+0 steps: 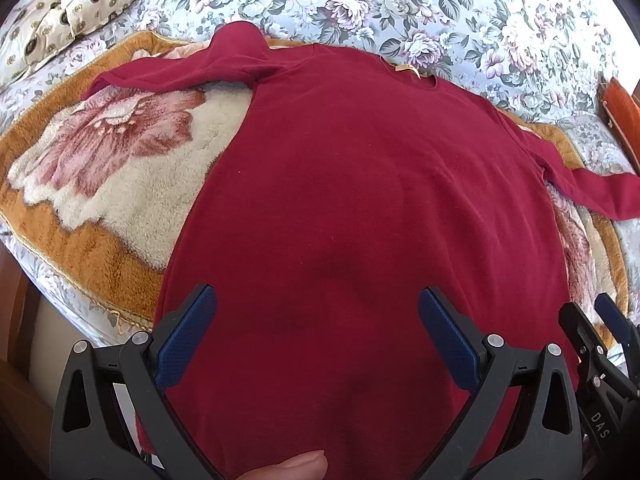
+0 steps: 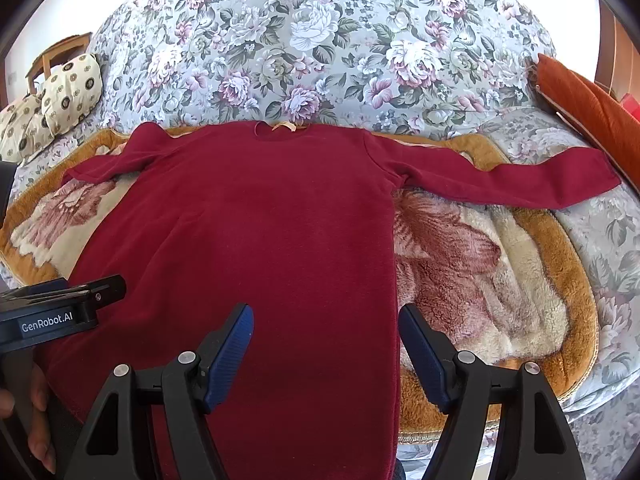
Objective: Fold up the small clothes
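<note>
red shirt (image 2: 260,220) hem cut off | left gripper (image 1: 318,320), right gripper (image 2: 326,340) agape (empty)

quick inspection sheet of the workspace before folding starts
surface: fleece blanket with orange border, on floral bedspread
job's things: red long-sleeved top spread flat, right sleeve straight out, left sleeve bent
clutter: patterned pillows at far left
grippers: left gripper and right gripper both open above the hem, holding nothing
cables: nothing seen
surroundings: orange cushion at right, wooden furniture far left
</note>
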A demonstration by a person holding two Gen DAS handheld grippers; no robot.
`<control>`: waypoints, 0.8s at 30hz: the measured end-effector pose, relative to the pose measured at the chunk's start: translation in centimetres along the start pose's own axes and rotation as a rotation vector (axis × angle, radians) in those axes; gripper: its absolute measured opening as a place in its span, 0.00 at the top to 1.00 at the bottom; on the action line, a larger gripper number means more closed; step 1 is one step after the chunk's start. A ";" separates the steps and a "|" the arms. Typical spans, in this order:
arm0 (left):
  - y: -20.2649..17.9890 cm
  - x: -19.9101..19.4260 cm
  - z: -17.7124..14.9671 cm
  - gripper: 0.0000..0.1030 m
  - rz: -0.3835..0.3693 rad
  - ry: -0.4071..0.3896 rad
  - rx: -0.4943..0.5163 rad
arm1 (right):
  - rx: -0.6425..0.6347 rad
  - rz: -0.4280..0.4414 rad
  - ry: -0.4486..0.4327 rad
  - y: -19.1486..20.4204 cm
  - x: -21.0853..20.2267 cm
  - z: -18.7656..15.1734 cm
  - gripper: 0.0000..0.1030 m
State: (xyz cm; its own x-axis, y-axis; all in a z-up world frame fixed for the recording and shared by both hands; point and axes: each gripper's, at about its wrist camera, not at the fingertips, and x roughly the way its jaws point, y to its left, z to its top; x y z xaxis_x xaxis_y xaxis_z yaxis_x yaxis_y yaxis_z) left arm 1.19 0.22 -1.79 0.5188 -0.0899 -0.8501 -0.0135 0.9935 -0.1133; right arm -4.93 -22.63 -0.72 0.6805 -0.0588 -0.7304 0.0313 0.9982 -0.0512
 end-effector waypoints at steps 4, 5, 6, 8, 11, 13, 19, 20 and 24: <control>0.0 0.0 0.0 0.01 -0.001 0.001 -0.002 | 0.001 0.000 0.001 0.0 0.0 0.1 0.29; 0.0 0.0 0.0 0.01 -0.001 0.001 -0.002 | 0.001 0.001 0.002 0.0 0.0 0.1 0.29; 0.0 0.0 0.0 0.01 -0.001 0.001 -0.002 | 0.007 0.007 0.009 0.0 0.0 0.1 0.29; -0.1 0.0 0.0 0.01 -0.001 0.001 -0.003 | 0.007 0.008 0.009 0.0 0.0 0.1 0.29; -0.1 0.0 0.0 0.01 -0.005 0.003 -0.004 | 0.008 0.008 0.009 0.0 0.0 0.1 0.29; -0.1 0.0 0.0 0.01 -0.008 0.005 -0.007 | 0.008 0.007 0.009 0.0 0.0 0.1 0.29; -0.1 0.1 0.0 0.01 -0.013 0.008 -0.009 | 0.006 0.003 0.009 0.0 0.0 0.1 0.29; -0.1 0.1 0.0 0.01 -0.014 0.009 -0.009 | 0.004 -0.003 0.011 0.1 0.0 0.1 0.29; 0.0 0.1 0.1 0.01 -0.020 0.012 -0.013 | -0.013 -0.087 0.040 0.7 0.4 -0.1 0.29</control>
State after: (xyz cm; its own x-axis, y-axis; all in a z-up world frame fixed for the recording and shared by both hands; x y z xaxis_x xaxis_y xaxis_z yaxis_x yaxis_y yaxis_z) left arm 1.34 0.24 -1.83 0.5092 -0.1105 -0.8535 -0.0140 0.9905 -0.1366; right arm -4.68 -21.95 -1.07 0.6458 -0.1465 -0.7493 0.0797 0.9890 -0.1247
